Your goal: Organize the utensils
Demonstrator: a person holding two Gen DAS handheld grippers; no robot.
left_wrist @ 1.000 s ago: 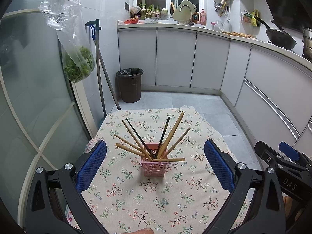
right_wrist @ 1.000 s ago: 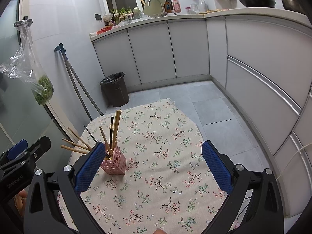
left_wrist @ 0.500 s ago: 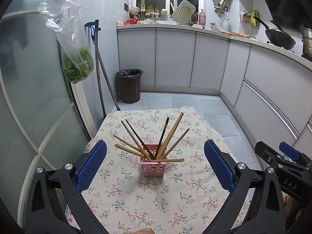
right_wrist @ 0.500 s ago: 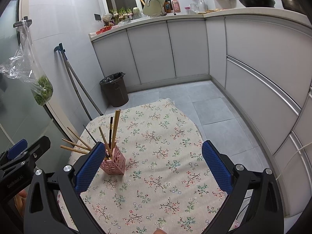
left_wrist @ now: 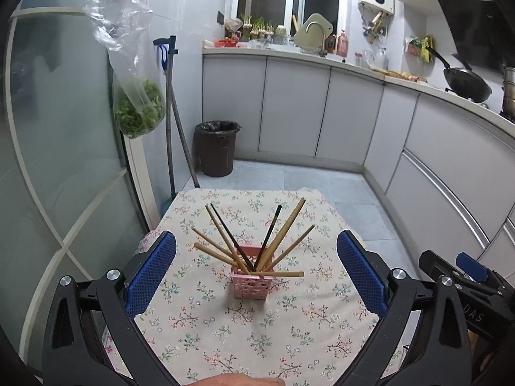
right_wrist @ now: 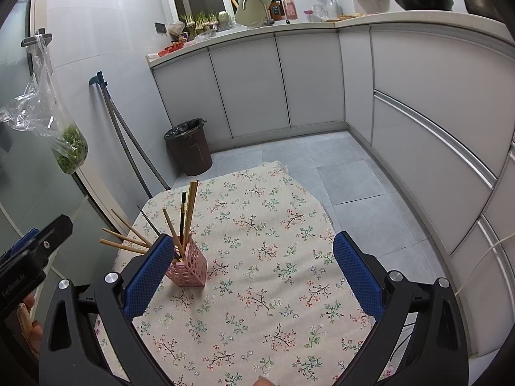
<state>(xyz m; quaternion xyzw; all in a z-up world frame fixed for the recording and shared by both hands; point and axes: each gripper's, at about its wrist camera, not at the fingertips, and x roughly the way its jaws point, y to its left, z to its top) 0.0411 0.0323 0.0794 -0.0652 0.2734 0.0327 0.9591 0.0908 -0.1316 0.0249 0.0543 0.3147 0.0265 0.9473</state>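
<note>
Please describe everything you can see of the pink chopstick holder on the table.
The pink chopstick holder is a small square-sided cup, apparently plastic, with walls pierced by a lattice of holes. It stands upright on the floral tablecloth, toward the table's left side in the right wrist view. Wooden and two dark chopsticks fan out of it at loose angles; one wooden stick lies nearly level across its rim. Neither hand-held gripper touches it.

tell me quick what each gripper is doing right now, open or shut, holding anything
Left gripper: open, holding nothing, aimed at the pink chopstick holder.
Right gripper: open, holding nothing, above the floral tablecloth.
</note>
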